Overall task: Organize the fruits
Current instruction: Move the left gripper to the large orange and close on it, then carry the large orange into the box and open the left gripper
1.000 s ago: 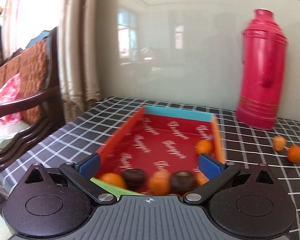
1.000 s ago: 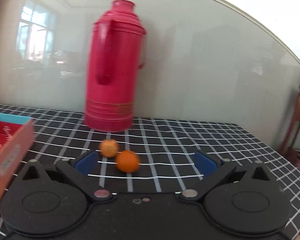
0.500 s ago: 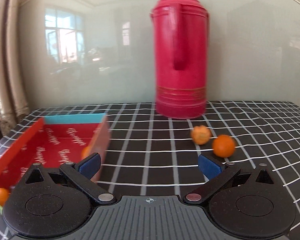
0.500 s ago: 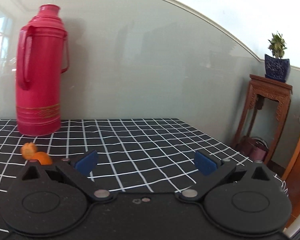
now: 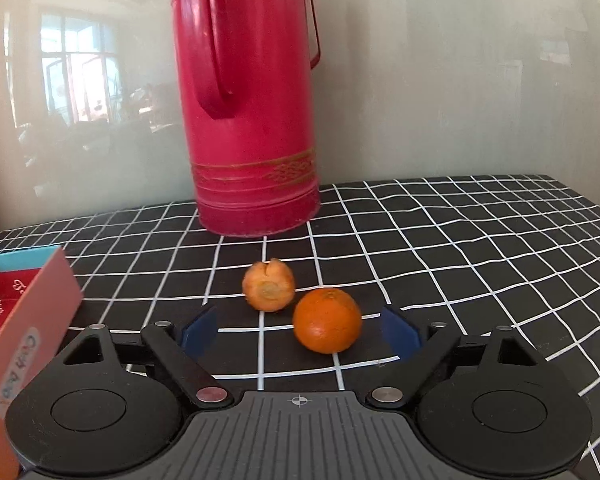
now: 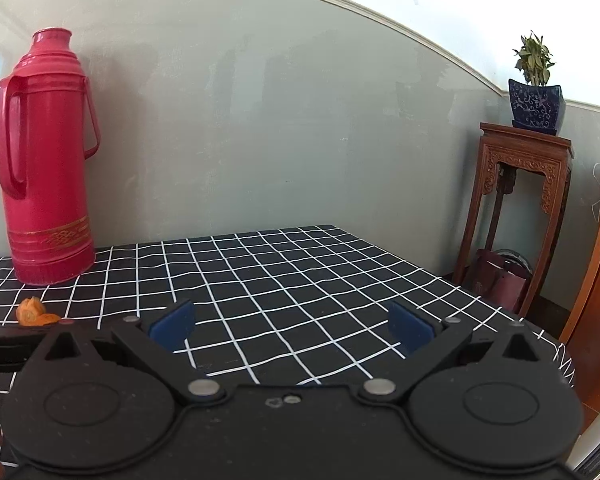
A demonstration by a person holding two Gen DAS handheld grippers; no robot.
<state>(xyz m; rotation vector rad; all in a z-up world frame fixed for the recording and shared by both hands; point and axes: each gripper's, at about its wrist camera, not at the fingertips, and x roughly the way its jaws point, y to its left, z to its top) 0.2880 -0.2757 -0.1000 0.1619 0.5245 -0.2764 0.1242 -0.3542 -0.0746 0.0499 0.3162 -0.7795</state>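
Left view: we are now facing two oranges (image 5: pixel 327 320) near the flask (image 5: pixel 252 120), box (image 5: pixel 28 320) swung off to the left; left gripper (image 5: pixel 300 330) gaping wide, empty, nearer orange between its fingers — next pick likely | Right view: right gripper (image 6: pixel 292 326) swung away, wide open, empty over cloth (image 6: pixel 300 272).

My left wrist camera looks low and close across the checked tablecloth (image 5: pixel 440 240) at the red thermos (image 5: pixel 252 120) by the far wall, while my right wrist camera faces further right, sharing that thermos (image 6: pixel 44 168) at its left edge.
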